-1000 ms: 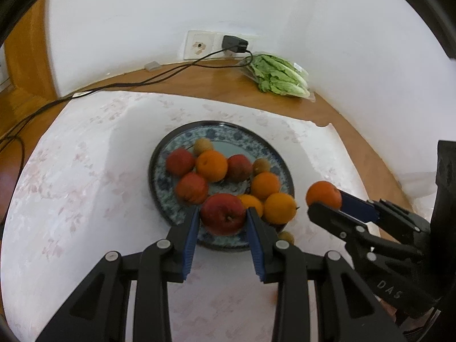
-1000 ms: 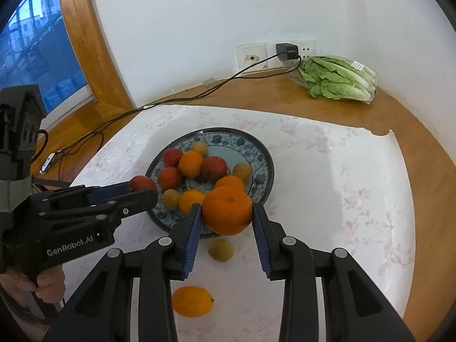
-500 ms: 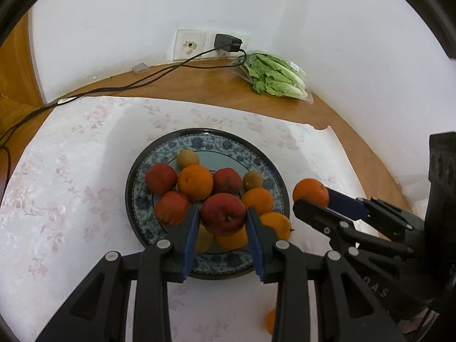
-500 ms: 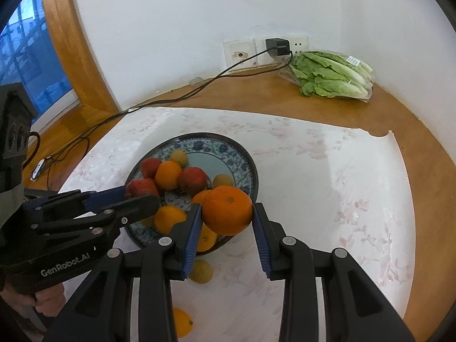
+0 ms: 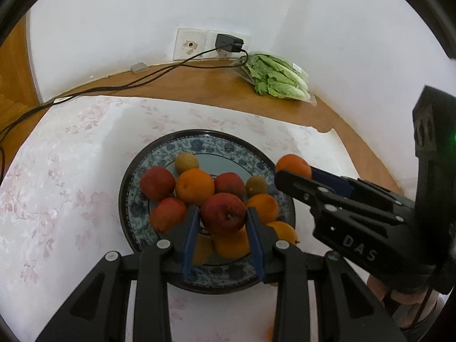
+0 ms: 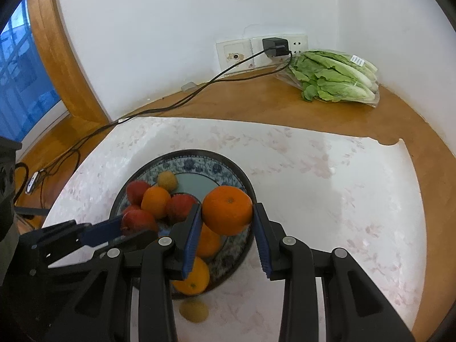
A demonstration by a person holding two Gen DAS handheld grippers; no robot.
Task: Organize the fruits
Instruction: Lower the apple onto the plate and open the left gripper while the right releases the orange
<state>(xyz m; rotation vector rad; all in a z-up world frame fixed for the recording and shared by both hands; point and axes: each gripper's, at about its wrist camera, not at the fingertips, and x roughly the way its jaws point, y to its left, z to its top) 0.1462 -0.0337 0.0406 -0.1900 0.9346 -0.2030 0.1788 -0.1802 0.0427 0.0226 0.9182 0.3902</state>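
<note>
A blue-patterned plate [image 5: 199, 145] [image 6: 205, 165] holds several apples, oranges and small yellow-brown fruits. My left gripper [image 5: 223, 219] is shut on a red apple [image 5: 223, 213], held just above the fruit in the plate's middle. My right gripper [image 6: 226, 213] is shut on an orange [image 6: 227, 210], held over the plate's right rim. The same orange [image 5: 293, 165] and right gripper show at the right of the left wrist view. The red apple [image 6: 138, 221] shows at the left of the right wrist view. A small yellow fruit [image 6: 193, 310] lies on the cloth in front of the plate.
A white floral cloth [image 6: 327, 185] covers the wooden table [image 6: 256, 105]. Bagged lettuce [image 6: 336, 77] lies at the back right by the wall. A charger [image 6: 275, 47] sits in the wall socket, its black cable [image 6: 171, 105] trailing left across the table. A person's hand [image 5: 404, 293] holds the right gripper.
Both grippers have moved forward over the plate, still holding their fruit. The plate and the lettuce now look closer in both views, and the loose fruits on the cloth have slipped toward the lower edge.
</note>
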